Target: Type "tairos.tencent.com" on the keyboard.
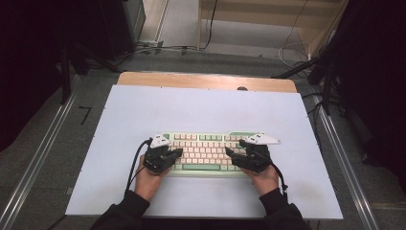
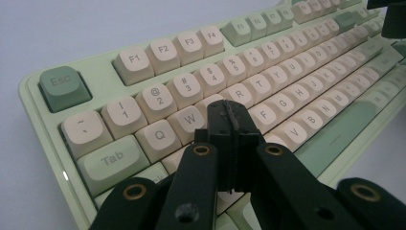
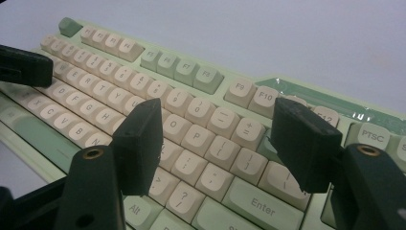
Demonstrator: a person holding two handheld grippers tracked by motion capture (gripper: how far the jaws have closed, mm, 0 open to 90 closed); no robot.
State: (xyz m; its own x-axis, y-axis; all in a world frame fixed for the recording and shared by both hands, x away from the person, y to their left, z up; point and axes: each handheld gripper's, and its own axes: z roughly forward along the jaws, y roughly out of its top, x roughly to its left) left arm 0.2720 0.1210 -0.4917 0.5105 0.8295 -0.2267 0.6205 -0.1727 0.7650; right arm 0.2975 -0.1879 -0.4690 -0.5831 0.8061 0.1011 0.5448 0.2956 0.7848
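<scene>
Left gripper [image 2: 229, 125]: jaws pressed together, tips over the keyboard [image 2: 268, 86] near W.
Right gripper [image 3: 225, 143]: jaws apart, above the bracket keys.

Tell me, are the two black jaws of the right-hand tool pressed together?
No: in the right gripper view the right gripper has its jaws standing wide apart above the keyboard, with several keys showing between them.

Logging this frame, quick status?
Left gripper shut over keyboard near E. Right gripper open above the P-Enter keys. White mat otherwise bare, nothing blocking.
</scene>
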